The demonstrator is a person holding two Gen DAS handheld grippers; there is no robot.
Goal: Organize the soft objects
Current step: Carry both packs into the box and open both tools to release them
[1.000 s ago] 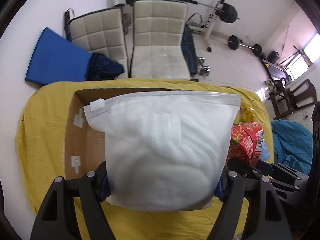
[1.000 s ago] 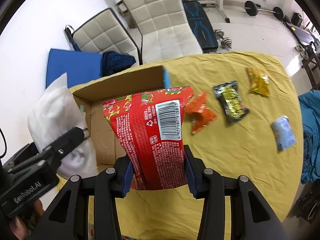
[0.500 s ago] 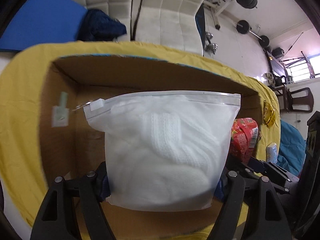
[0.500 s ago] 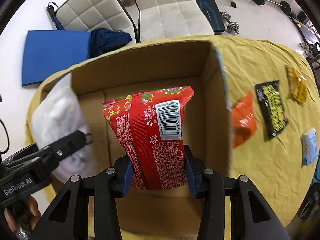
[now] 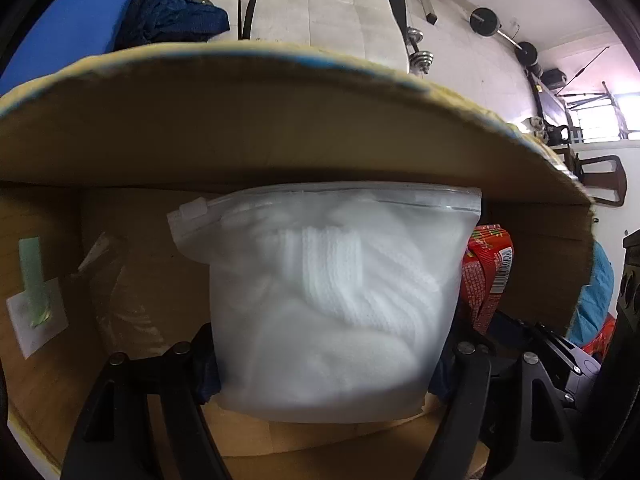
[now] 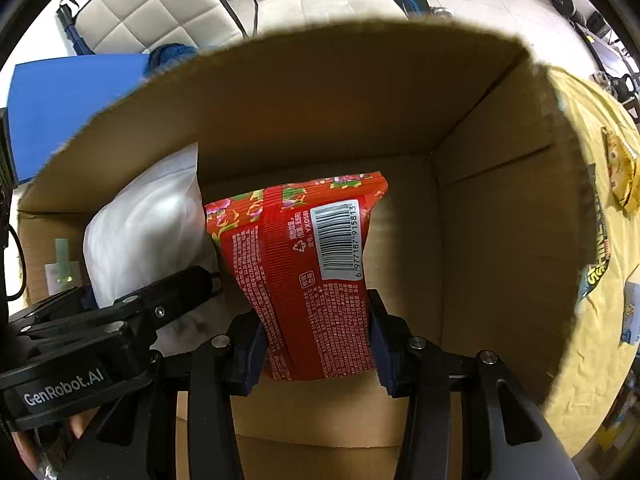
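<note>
Both jaws squeezing tight. Left gripper [image 5: 332,360] pinching a clear zip bag [image 5: 332,300] at its sides, low in the middle of the left wrist view. Stuffed with something white and knitted, zipper strip along the top. Right gripper [image 6: 316,344] pinching a red snack packet [image 6: 304,272] near its bottom, barcode facing up, in the middle of the right wrist view. Both down inside a big brown cardboard box [image 6: 340,112], packet and bag side by side and touching, bag on the left in the right wrist view. Box walls filling most of both views. Green tape on a white patch [image 5: 34,308] stuck to the box wall at left of the left wrist view. Yellow cloth [image 6: 600,300] over the counter at right, with a few small packets [image 6: 620,172] lying on it outside the box. White padded chairs [image 6: 160,4] and a blue mat [image 6: 68,96] across the top, behind the box.
</note>
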